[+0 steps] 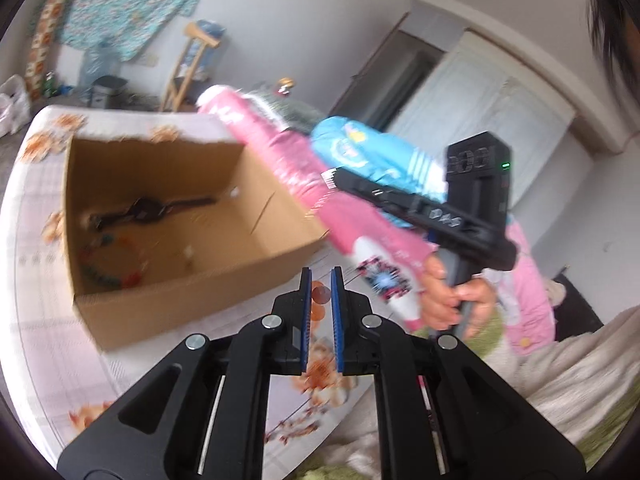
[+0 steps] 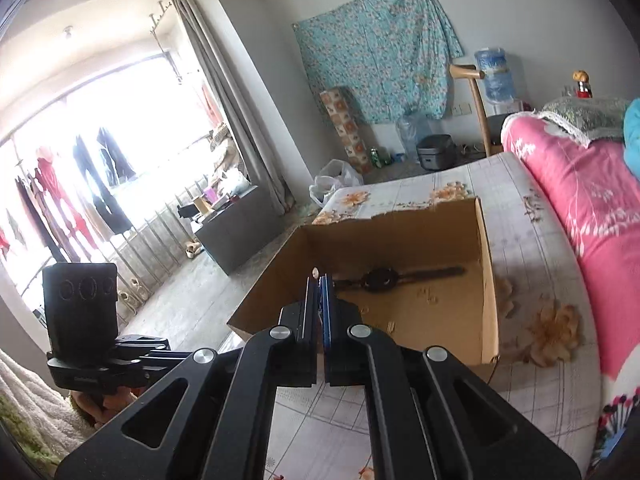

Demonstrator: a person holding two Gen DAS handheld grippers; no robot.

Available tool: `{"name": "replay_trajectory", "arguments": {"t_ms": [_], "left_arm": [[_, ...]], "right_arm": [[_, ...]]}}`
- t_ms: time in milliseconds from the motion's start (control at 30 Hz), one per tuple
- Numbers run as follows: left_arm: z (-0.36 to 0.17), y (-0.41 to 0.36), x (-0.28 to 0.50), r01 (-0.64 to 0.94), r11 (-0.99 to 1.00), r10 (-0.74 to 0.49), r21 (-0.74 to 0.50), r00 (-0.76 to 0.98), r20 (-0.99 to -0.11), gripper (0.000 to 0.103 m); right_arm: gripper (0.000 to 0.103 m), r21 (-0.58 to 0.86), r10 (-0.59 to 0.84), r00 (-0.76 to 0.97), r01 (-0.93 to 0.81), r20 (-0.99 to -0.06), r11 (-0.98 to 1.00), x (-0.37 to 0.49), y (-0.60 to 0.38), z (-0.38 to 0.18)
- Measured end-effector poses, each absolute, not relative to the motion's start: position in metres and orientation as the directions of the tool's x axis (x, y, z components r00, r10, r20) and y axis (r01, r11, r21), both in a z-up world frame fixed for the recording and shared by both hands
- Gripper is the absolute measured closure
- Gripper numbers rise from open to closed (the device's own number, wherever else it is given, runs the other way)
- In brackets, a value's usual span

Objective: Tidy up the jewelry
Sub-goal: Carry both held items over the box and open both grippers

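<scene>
Black linkage of the left gripper fills the bottom centre of the left wrist view; its blue pads are seen parted by a narrow gap w/ nothing held, floral sheet showing through.

Right gripper is seen at bottom centre of the right wrist view, pads pressed nearly together. A small pale tip pokes out just above the fingertips; it appears pinched between them, but what it is can't be told.

Cardboard box is set on the sheet, left-centre in the left view, centre-right in the right view, open top. Inside, a black watch is laid flat across the floor toward the far wall. In the left view a beaded strand w/ green and red beads is seen curled at the box's lower-left corner, blurred; small pale bits are scattered on the floor, too blurred to name.

Pink quilt is seen along the right edge of the right view, just beside the box. In the left view the person's right hand is wrapped round the other gripper's handle, centre-right. Patterned cloth is hung on the wall, upper centre of the right view.
</scene>
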State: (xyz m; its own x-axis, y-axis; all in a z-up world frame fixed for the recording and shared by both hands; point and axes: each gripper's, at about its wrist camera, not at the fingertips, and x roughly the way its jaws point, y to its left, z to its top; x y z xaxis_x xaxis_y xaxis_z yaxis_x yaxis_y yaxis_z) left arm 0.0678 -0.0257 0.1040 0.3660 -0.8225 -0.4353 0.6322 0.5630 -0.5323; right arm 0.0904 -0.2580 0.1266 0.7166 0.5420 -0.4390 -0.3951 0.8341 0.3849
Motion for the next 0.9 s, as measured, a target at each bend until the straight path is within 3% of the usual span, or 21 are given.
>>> {"name": "replay_trajectory", "arguments": {"t_ms": [100, 233, 567, 700, 833, 900], "left_arm": [[0.123, -0.033, 0.09, 0.642, 0.516, -0.853, -0.567, 0.323, -0.41, 0.095], [0.13, -0.059, 0.124, 0.628, 0.56, -0.82, -0.541, 0.328, -0.469, 0.095], [0.049, -0.131, 0.241, 0.471, 0.725, -0.644, -0.503, 0.203, -0.737, 0.095], [0.014, -0.158, 0.264, 0.449, 0.781, -0.54, -0.434, 0.137, -0.83, 0.095], [-0.001, -0.163, 0.264, 0.42, 0.781, -0.533, -0.462, 0.062, -0.844, 0.093], [0.005, -0.156, 0.26, 0.409, 0.771, -0.56, -0.489, 0.068, -0.826, 0.086]], "right_arm": [[0.101, 0.344, 0.52, 0.725, -0.396, -0.451, 0.851, 0.107, -0.262, 0.136], [0.101, 0.33, 0.497, 0.718, -0.375, -0.488, 0.866, 0.136, -0.27, 0.129], [0.101, 0.331, 0.475, 0.694, -0.344, -0.541, 0.879, 0.188, -0.291, 0.092], [0.101, 0.348, 0.492, 0.681, -0.35, -0.542, 0.87, 0.198, -0.295, 0.086], [0.101, 0.344, 0.488, 0.675, -0.349, -0.553, 0.872, 0.199, -0.295, 0.086], [0.101, 0.347, 0.491, 0.665, -0.349, -0.563, 0.87, 0.201, -0.293, 0.086]]}}
